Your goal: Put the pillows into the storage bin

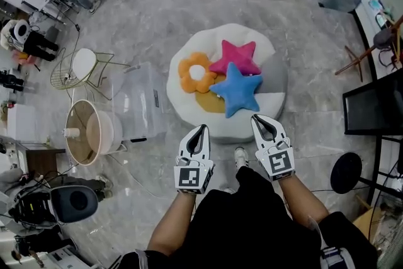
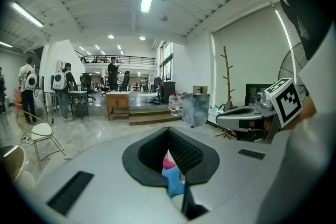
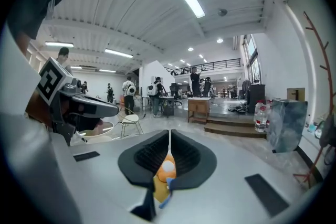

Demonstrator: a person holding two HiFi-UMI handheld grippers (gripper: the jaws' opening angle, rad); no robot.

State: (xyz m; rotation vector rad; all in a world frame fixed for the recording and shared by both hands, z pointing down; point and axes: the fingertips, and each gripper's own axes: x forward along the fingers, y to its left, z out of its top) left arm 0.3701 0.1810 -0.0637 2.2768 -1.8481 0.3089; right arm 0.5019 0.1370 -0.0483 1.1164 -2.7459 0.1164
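Several pillows lie on a white round cushion (image 1: 264,50) on the floor: an orange flower pillow (image 1: 196,74), a pink star pillow (image 1: 237,57), a blue star pillow (image 1: 237,88) and a yellow one (image 1: 211,101) partly under them. The clear plastic storage bin (image 1: 141,104) stands on the floor left of the cushion. My left gripper (image 1: 200,131) and right gripper (image 1: 261,122) hover side by side over the cushion's near edge, both shut with nothing held. Past the left gripper (image 2: 169,132), the blue star (image 2: 172,177) shows below. Past the right gripper (image 3: 169,135), the orange flower (image 3: 167,168) shows.
A white wire chair (image 1: 82,68) and a round tan tub (image 1: 90,132) stand left of the bin. A black screen (image 1: 374,111) and a round black stool (image 1: 346,173) stand at the right. Desks and equipment line the left side. The person's shoe (image 1: 240,156) is by the cushion.
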